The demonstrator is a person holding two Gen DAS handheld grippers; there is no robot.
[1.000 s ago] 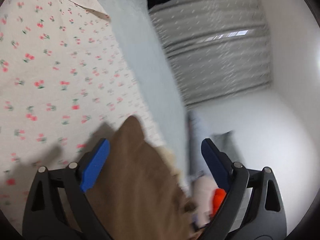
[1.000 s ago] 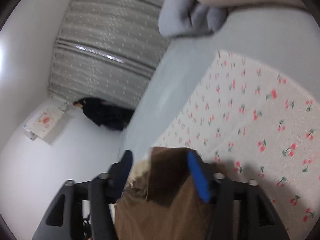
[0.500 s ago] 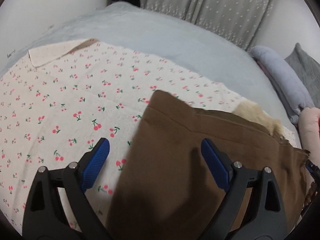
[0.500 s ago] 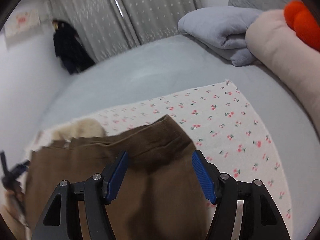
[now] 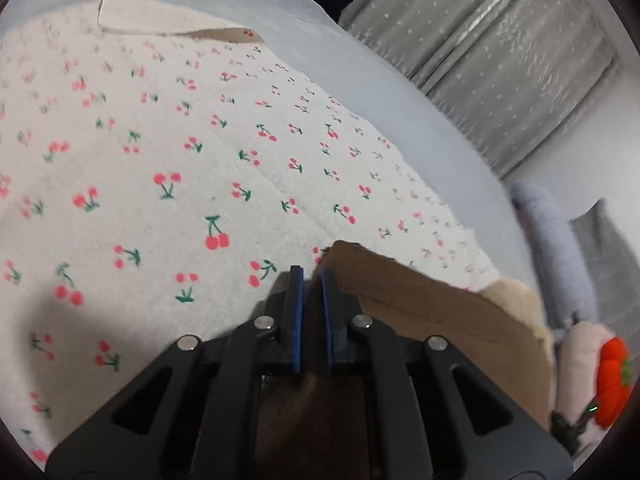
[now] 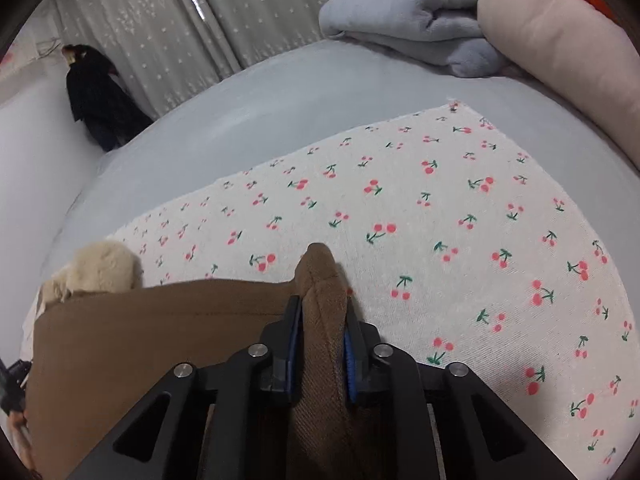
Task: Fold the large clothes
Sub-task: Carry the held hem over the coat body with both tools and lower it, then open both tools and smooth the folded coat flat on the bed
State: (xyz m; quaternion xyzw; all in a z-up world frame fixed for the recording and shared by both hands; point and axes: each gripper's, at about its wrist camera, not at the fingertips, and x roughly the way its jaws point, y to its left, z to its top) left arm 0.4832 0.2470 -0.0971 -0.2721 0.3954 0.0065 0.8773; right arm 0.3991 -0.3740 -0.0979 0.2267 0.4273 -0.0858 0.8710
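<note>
A brown garment [image 5: 440, 312] with a cream fleece lining [image 5: 516, 300] lies on a cherry-print cloth [image 5: 160, 152] spread over a pale blue bed. My left gripper [image 5: 310, 276] is shut on the garment's left corner, with brown cloth between the blue pads. In the right wrist view the same brown garment [image 6: 160, 332] stretches to the left, its fleece lining [image 6: 100, 264] showing at the far edge. My right gripper [image 6: 320, 304] is shut on a bunched fold of its right corner, which sticks up between the fingers.
The cherry cloth [image 6: 440, 216] covers most of the bed [image 6: 280, 92]. A folded grey blanket [image 6: 408, 12] and a pink pillow [image 6: 560, 48] lie at the head. Grey curtains [image 5: 500, 40] hang behind. A dark garment [image 6: 96, 96] hangs by the wall. An orange plush [image 5: 612, 384] sits at right.
Both grippers were open over the brown garment; both have now closed on its top corners. The views have steadied and dropped closer to the cloth.
</note>
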